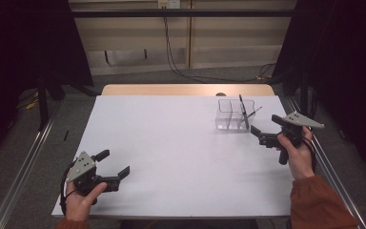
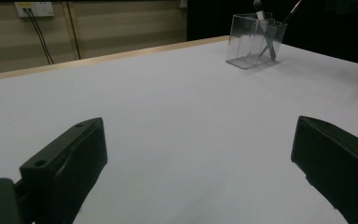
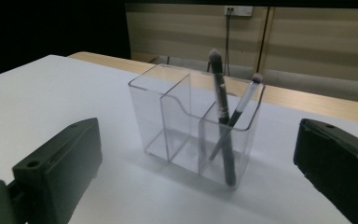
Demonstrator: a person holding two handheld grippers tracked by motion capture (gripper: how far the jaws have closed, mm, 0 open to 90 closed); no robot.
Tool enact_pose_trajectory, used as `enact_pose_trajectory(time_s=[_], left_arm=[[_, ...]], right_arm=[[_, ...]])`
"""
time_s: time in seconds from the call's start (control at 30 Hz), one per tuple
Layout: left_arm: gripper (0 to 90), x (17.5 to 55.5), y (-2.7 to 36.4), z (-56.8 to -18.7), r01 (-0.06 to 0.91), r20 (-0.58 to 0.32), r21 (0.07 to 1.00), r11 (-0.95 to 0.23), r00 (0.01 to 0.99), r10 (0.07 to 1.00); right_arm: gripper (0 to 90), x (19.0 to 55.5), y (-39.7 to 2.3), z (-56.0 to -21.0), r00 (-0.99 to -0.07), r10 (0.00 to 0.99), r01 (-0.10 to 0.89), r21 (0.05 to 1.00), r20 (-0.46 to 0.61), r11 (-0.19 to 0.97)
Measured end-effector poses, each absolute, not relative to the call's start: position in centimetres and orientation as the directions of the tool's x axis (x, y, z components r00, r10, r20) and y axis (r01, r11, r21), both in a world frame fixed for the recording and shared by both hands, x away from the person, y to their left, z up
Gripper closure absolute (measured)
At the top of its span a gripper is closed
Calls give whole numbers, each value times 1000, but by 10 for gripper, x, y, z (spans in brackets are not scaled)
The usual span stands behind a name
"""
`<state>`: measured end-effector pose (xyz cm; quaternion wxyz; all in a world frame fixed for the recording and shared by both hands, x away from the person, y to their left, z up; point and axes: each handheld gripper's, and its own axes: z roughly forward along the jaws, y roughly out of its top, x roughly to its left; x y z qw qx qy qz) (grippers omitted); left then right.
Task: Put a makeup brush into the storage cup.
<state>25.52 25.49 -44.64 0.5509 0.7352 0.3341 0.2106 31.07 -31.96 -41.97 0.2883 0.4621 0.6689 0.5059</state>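
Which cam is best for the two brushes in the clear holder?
Right gripper view: the two brushes stand close up, crossed, in one end compartment of the clear holder. In the high view they are thin dark lines. In the left gripper view they are far off and cut by the top edge.

Left gripper (image 1: 116,163) low near table's front-left, jaws wide; right gripper (image 1: 262,128) raised far right, jaws wide

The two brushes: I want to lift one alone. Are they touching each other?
Touching. The right gripper view shows the thin brush leaning across the thick brush, shafts crossing in one compartment.
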Motion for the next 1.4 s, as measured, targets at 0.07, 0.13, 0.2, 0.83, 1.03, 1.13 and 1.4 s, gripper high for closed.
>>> enact_pose_trajectory(time_s=[0.07, 0.13, 0.2, 0.83, 1.03, 1.13, 1.4], left_arm=[[34, 255, 255, -447, 260, -59, 951, -169, 687, 725], [44, 255, 255, -447, 265, -62, 950, -165, 678, 732], [45, 255, 255, -448, 266, -65, 950, -161, 676, 734], [19, 250, 253, -450, 271, -69, 947, -171, 693, 718], [19, 248, 254, -449, 270, -66, 948, -171, 690, 721], [19, 247, 251, -448, 266, -54, 946, -185, 693, 719], [19, 242, 253, -446, 265, -57, 948, -179, 690, 721]], right_arm=[[5, 306, -318, -423, -407, 910, 327, 943, 77, 67], [5, 300, -316, -426, -415, 906, 321, 945, 80, 63], [6, 295, -314, -427, -416, 906, 306, 950, 75, 62], [7, 249, -307, -439, -442, 892, 287, 957, 96, 39], [4, 238, -308, -443, -450, 887, 294, 955, 103, 38], [3, 234, -308, -448, -452, 885, 310, 950, 115, 34], [0, 220, -313, -452, -446, 888, 312, 950, 113, 36]])
